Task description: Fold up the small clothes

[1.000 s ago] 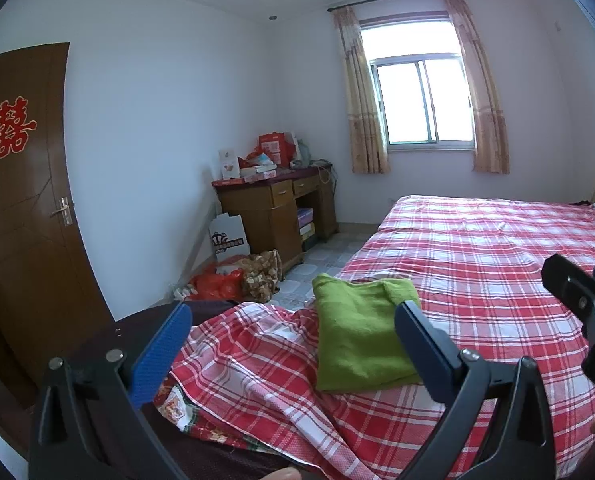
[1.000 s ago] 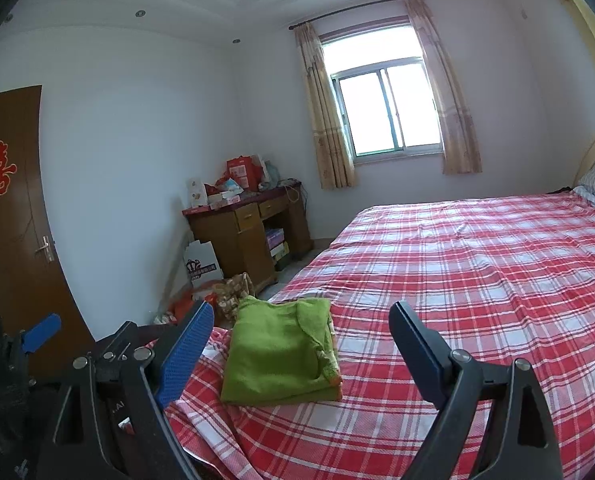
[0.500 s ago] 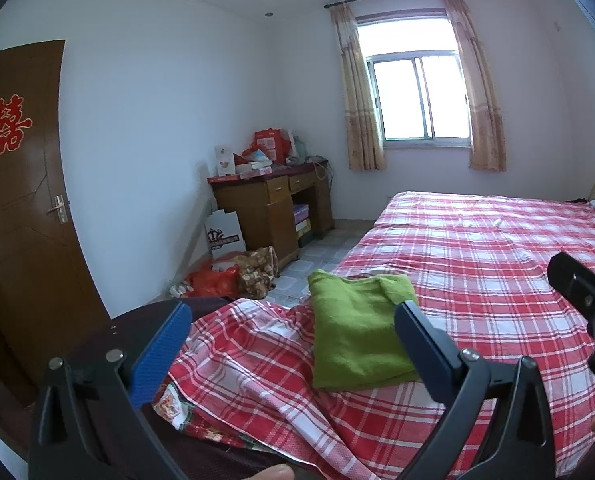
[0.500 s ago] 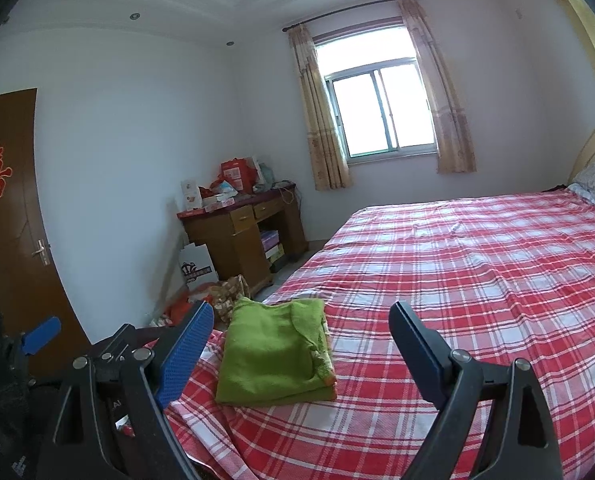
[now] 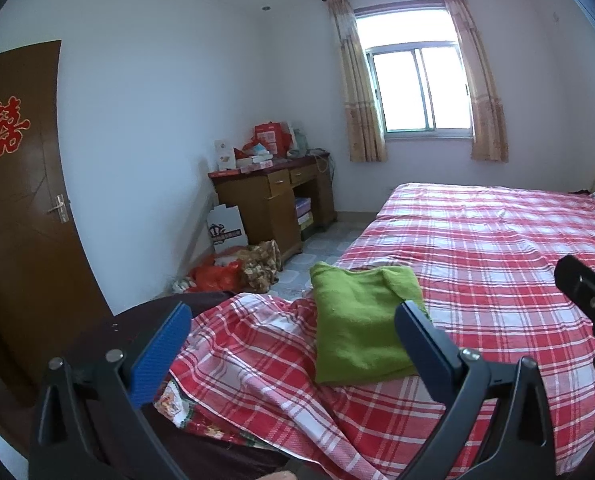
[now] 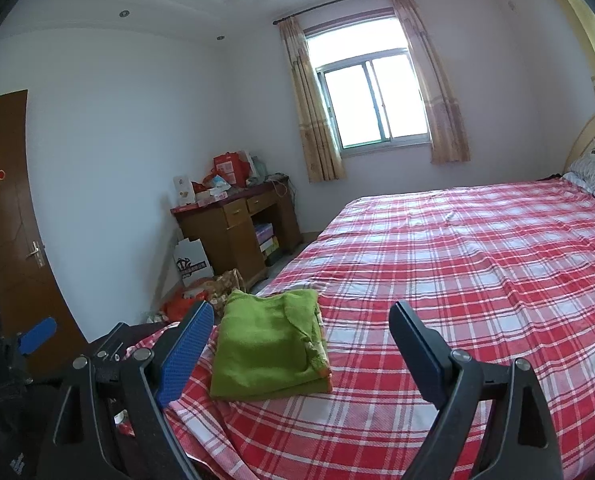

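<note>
The left hand-held gripper [image 5: 293, 344] is held level above the near corner of the bed, its 2 fingers spread wide with nothing between them. The right hand-held gripper [image 6: 297, 344] sits beside it in the same posture, also spread and empty; its dark body shows at the right edge of the left wrist view. Neither touches any cloth. I judge that both are held back and open because the fold looks finished, so there is no reason to pinch anything.

Just beyond the fingers lies the green garment [image 6: 269, 348], folded into a compact rectangle with a stacked edge along its right side, where a bit of patterned trim peeks out. It rests flat on the red plaid bedsheet [image 6: 477, 280], close to the bed's near left corner. That spot probably suits the person, being within easy reach of both tools. Left of the garment the sheet is rumpled and drapes over the bed's edge [image 5: 257, 364], exposing a floral layer underneath.

Past the garment the bed stretches flat and bare toward the window [image 6: 373, 108], with a pillow [image 6: 593, 172] at the far right by the headboard. Left of the garment, on the floor, lie orange and patterned bags [image 5: 237, 268], then a wooden desk [image 5: 273, 200] piled with boxes, and a brown door [image 5: 17, 208] further left.

No other small clothes are visible.
</note>
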The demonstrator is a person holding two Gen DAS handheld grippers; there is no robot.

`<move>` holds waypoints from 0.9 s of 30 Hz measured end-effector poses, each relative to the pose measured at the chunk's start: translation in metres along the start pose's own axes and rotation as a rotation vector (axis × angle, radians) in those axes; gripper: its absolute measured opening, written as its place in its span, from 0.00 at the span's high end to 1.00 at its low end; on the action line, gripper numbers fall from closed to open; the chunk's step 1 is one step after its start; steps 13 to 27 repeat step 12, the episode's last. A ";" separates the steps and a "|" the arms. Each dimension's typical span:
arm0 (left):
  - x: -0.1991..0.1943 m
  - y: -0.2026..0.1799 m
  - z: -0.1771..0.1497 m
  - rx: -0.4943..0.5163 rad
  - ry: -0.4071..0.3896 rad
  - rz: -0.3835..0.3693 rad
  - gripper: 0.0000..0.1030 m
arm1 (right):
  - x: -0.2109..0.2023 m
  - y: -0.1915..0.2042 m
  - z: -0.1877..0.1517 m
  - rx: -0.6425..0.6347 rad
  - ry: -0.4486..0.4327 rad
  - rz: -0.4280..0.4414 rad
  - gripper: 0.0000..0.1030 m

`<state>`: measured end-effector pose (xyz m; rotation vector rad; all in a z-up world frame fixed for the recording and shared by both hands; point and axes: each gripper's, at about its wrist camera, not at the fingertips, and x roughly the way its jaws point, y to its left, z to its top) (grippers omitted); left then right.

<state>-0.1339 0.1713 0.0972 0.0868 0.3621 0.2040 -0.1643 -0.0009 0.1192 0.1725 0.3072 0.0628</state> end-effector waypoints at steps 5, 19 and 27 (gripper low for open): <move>0.004 0.002 -0.001 -0.009 0.020 -0.002 0.00 | 0.003 0.000 -0.002 0.000 0.011 -0.003 0.12; 0.017 0.007 -0.005 -0.026 0.056 -0.010 0.00 | 0.005 -0.004 -0.004 0.012 0.011 -0.011 0.12; 0.017 0.007 -0.005 -0.026 0.056 -0.010 0.00 | 0.005 -0.004 -0.004 0.012 0.011 -0.011 0.12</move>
